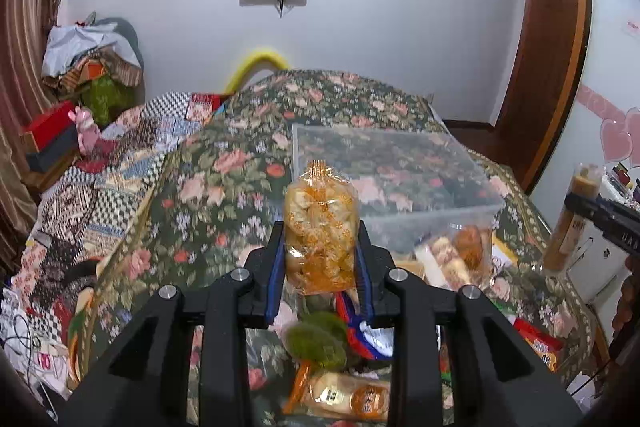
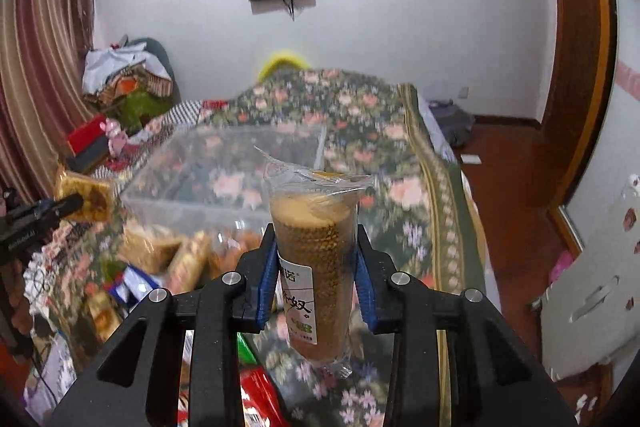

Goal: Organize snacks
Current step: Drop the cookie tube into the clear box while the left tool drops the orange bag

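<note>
My left gripper (image 1: pixel 320 247) is shut on a clear bag of orange-yellow snacks (image 1: pixel 320 227), held upright above the bed. My right gripper (image 2: pixel 316 247) is shut on a tall clear-wrapped stack of brown biscuits (image 2: pixel 316 259), also upright and lifted. A clear plastic bin (image 1: pixel 384 167) stands on the floral bedspread just beyond both; in the right wrist view the clear plastic bin (image 2: pixel 208 171) lies ahead to the left. The right gripper with its biscuit stack (image 1: pixel 580 211) shows at the far right of the left view, and the left gripper's bag (image 2: pixel 84 195) at the far left of the right view.
Loose snack packets (image 1: pixel 452 255) lie in front of the bin, with a green cake packet (image 1: pixel 316 339) and a cream packet (image 1: pixel 348 395) under my left gripper. A red packet (image 2: pixel 260 395) lies below my right one. Clutter and boxes (image 1: pixel 52 135) crowd the left; a wooden floor (image 2: pixel 508 187) runs along the right.
</note>
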